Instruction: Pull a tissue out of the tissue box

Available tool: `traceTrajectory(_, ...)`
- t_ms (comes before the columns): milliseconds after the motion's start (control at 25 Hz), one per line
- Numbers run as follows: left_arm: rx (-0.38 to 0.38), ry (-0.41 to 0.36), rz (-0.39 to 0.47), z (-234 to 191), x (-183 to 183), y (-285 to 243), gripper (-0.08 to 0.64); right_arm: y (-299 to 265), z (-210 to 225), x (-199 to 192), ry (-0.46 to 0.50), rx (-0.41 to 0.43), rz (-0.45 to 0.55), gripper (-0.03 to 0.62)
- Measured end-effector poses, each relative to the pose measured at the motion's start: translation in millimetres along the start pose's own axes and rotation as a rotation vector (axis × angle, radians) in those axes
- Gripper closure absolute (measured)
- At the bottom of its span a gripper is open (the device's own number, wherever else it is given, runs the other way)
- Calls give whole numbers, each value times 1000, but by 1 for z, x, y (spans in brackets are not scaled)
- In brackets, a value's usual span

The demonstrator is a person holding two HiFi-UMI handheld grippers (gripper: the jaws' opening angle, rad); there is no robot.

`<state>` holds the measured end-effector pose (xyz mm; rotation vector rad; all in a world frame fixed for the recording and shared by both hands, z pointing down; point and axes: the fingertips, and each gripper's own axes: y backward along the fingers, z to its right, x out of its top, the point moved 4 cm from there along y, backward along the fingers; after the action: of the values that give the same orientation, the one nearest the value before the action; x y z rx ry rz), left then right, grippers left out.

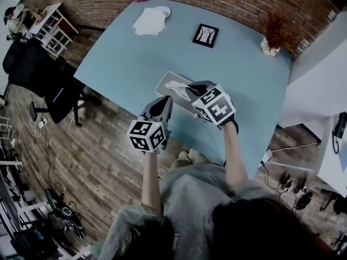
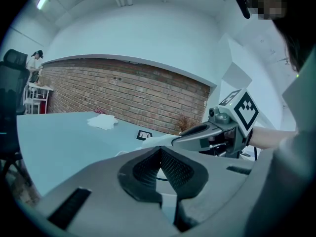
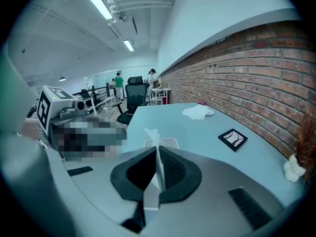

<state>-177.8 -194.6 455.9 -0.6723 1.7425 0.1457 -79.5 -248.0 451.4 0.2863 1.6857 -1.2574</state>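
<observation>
A grey tissue box [image 1: 165, 82] lies on the light blue table [image 1: 119, 64] near its front edge. A white tissue [image 1: 178, 85] stands up out of the box. My right gripper [image 1: 191, 91] is over the box and shut on that tissue. In the right gripper view the tissue [image 3: 151, 134] runs up between the closed pads of the right gripper [image 3: 158, 151], with the box [image 3: 169, 142] just behind. My left gripper [image 1: 164, 104] hangs at the box's near edge. Its jaws meet at the tips in the left gripper view [image 2: 160, 151], and I see nothing gripped.
A small framed picture [image 1: 205, 35] lies at the back of the table. A pile of white tissues [image 1: 150, 21] is at the far left and a dried plant in a vase [image 1: 275, 36] at the far right. A black office chair [image 1: 51, 85] stands left of the table.
</observation>
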Motion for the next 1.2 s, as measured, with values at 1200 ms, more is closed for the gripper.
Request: traceTrajectory(1200,-5,-52,90,28,32,16,557,45,-3,21,45,-1,138,591)
